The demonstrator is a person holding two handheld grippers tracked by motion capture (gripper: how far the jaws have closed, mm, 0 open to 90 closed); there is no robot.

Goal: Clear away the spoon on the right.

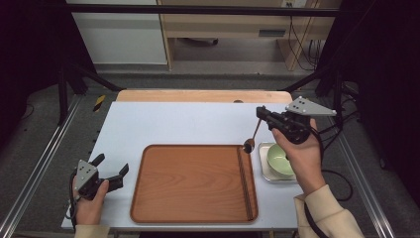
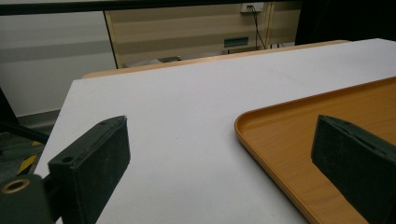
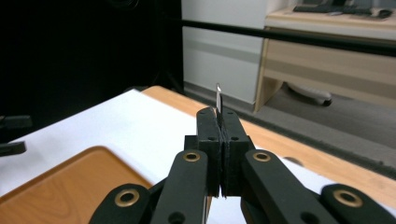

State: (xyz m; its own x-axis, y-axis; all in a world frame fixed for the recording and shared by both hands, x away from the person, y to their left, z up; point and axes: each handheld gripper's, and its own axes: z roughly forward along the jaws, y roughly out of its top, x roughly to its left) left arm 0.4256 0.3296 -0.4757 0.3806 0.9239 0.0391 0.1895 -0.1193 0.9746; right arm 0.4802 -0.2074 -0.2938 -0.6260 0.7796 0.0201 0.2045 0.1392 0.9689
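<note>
From above, the person's right hand (image 1: 297, 153) is raised over the right side of the counter (image 1: 173, 124), wrist bent so the right gripper (image 1: 261, 113) points toward the left and far side. Its fingers are pressed together on the handle of a spoon (image 1: 252, 137), which hangs down and toward the person from them, its dark bowl just above the far right corner of the wooden tray (image 1: 193, 183). A green bowl (image 1: 278, 161) sits in a small white dish (image 1: 264, 166) just right of the tray, partly under the hand. The left hand (image 1: 89, 201) rests low at the near left, its gripper (image 1: 111, 168) aimed to the right at the tray's left edge, fingers wide apart with nothing between them. In the left gripper view, the two pads (image 2: 93, 163) stand far apart over the counter (image 2: 187, 107), the right one above the tray's (image 2: 289, 140) rim. In the right gripper view, the fingers (image 3: 208, 126) are clamped tight on the spoon's thin handle (image 3: 218, 100), whose tip sticks up past them.
</note>
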